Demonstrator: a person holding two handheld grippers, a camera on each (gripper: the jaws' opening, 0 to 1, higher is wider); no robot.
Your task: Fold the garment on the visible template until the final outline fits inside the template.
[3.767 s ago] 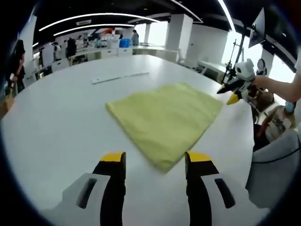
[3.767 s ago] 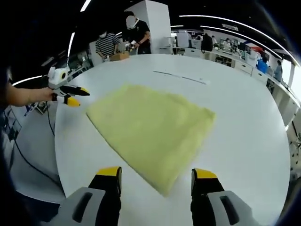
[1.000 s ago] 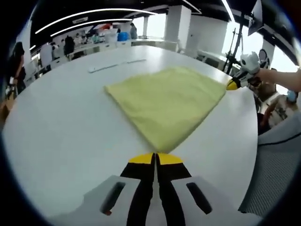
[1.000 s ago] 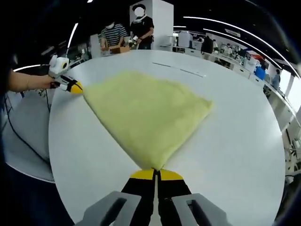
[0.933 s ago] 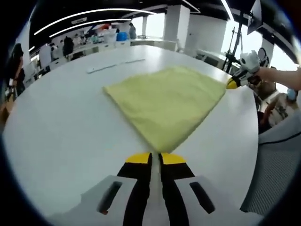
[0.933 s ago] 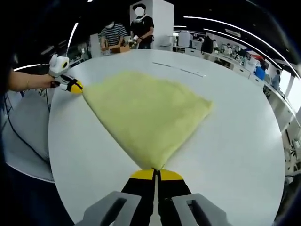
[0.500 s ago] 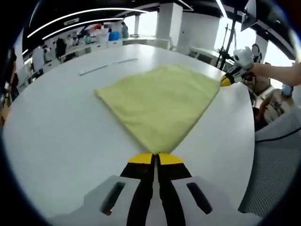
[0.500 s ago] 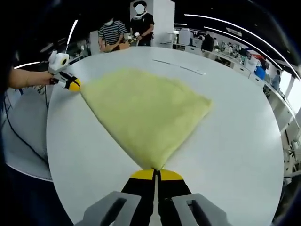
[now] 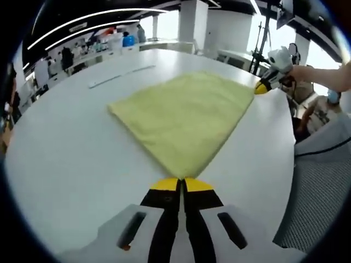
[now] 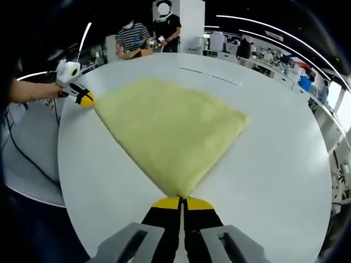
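Right now each gripper has a near corner of the yellow garment (image 9: 184,118) pinched: the left gripper (image 9: 181,185) has its jaws pressed together on the corner nearest it, and the right gripper (image 10: 181,203) is clamped the same way on the corner in front of it. From the left gripper view the right one shows across the cloth at the far right corner, and from the right gripper view the left one sits at the far left corner. The cloth lies flat and spread out on the white table (image 9: 66,142), with a thin pale strip (image 9: 122,76) on the tabletop beyond it. To my eye this is the start of a fold, so both corners should rise together at an even height, travel evenly to the opposite edge, and be laid down square. Lifting one side faster would likely skew the edge. I can't make out any template outline.
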